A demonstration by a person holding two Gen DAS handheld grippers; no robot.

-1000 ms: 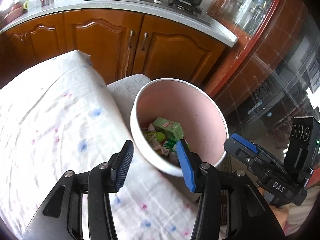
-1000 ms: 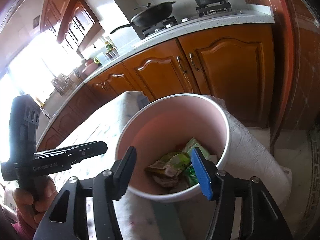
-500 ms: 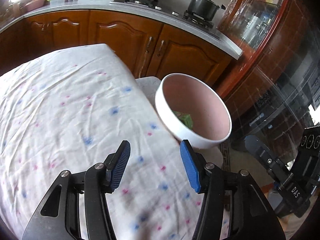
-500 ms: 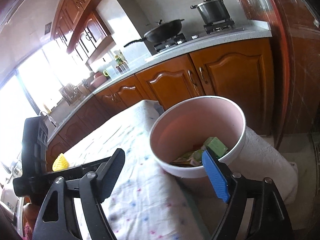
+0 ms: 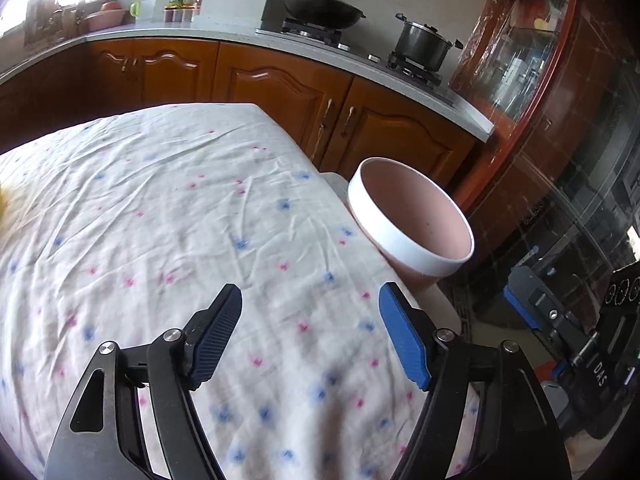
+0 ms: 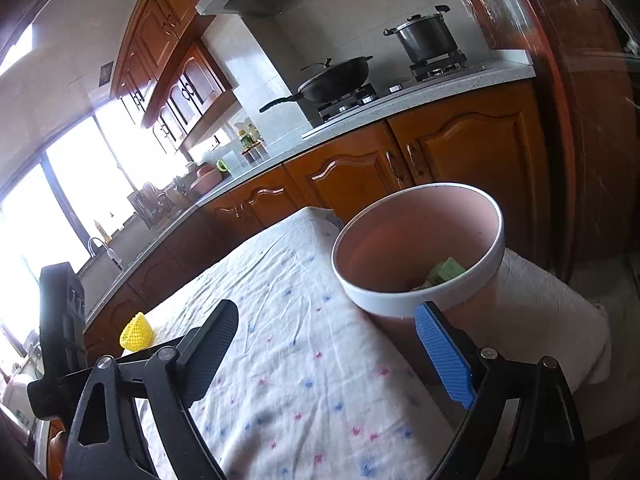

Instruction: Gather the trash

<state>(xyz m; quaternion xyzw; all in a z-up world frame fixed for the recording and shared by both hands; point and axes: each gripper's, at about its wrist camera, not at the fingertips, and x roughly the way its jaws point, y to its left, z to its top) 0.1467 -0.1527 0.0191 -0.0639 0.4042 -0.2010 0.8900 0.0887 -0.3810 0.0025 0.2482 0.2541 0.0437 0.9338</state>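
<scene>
Pink bin point(image 6: 420, 276) sits just off the cloth point(image 5: 180, 220) edge with green trash point(image 6: 446, 270) inside, yellow net point(image 6: 137, 332) at the cloth's far end — left gripper point(image 5: 310, 336) and right gripper point(image 6: 340, 352) both gape wide, holding nothing.
</scene>
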